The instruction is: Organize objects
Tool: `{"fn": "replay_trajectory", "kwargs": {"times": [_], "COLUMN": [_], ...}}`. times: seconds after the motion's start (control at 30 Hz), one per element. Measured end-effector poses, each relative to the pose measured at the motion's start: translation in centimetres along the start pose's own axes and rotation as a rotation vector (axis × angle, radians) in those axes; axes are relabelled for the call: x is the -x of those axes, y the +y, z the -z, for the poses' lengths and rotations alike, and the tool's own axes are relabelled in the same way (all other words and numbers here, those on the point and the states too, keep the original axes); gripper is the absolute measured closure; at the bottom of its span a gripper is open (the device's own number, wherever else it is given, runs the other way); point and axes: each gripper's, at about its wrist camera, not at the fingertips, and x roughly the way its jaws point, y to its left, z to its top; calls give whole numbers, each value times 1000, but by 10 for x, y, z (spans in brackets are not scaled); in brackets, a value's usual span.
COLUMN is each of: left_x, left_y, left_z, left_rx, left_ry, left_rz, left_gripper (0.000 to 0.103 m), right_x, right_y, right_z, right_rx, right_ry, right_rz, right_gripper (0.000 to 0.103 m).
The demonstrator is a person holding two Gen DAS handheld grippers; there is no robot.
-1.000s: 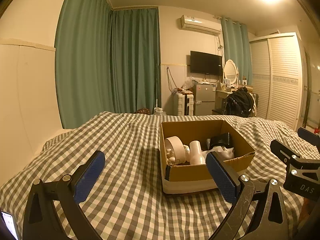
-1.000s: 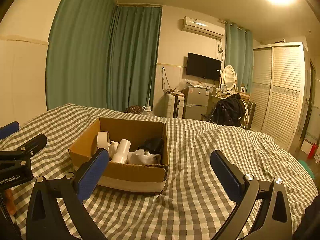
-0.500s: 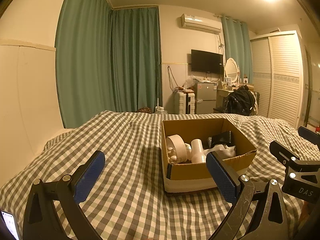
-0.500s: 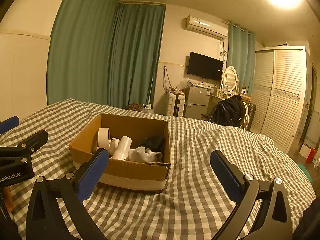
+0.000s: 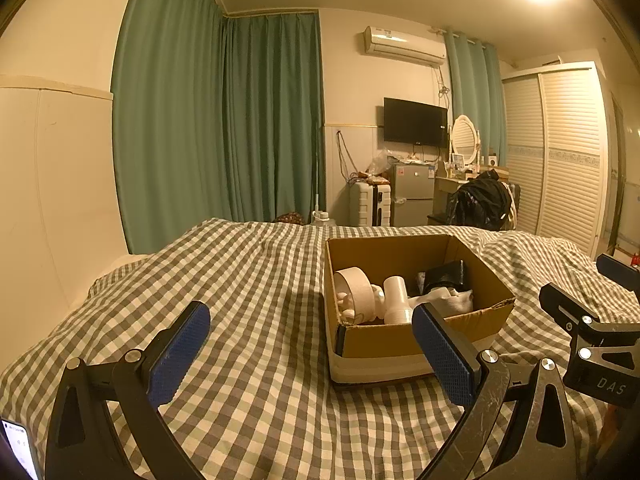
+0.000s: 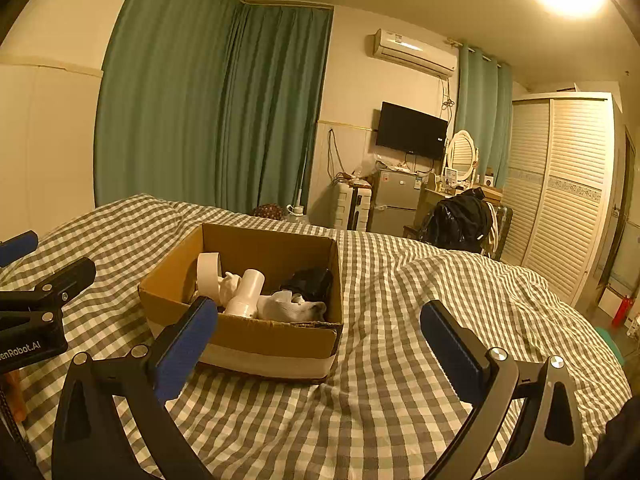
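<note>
Plainly, label by label:

Writing: "DAS" shows on the right gripper's body at the right edge of the left wrist view; "enRobot.AI", cut off at the frame edge, shows on the left gripper's body at the left edge of the right wrist view. A phone screen [image 5: 16, 452] glows at the lower left corner, its text too small to read.

Left gripper [image 5: 310, 354]: jaws wide apart, holding nothing, above the bed [image 5: 248, 280].

Right gripper [image 6: 320, 344]: jaws wide apart, holding nothing.

Box [image 5: 404, 340]: open cardboard, on the checked cover, nearer the bed's far edge than the grippers.

Inside box: tape roll [image 5: 356, 292] on edge at the left wall, white bottle [image 5: 396, 296] just beside it, white cloth [image 5: 448, 300], black item [image 5: 444, 274] at the far right corner.

Open room: bare cover left of the box up to the bed's left edge, and more to the right of it.

Beyond far edge: curtains [image 6: 216, 120], TV [image 6: 412, 130], fridge [image 6: 394, 200].
</note>
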Motion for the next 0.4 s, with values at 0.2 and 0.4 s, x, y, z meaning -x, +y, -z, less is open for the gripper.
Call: {"fn": "replay_trajectory", "kwargs": {"times": [0.2, 0.4], "left_x": [1, 3], "left_y": [1, 0], "left_z": [0, 0], "left_rx": [1, -5], "left_ry": [-3, -9], "left_rz": [-7, -5], "left_gripper": [0, 0], "right_x": [0, 0], "right_y": [0, -2], "right_z": [1, 2], "right_rx": [1, 2], "right_ry": [1, 4], "right_rz": [0, -2], "right_gripper": [1, 1]}}
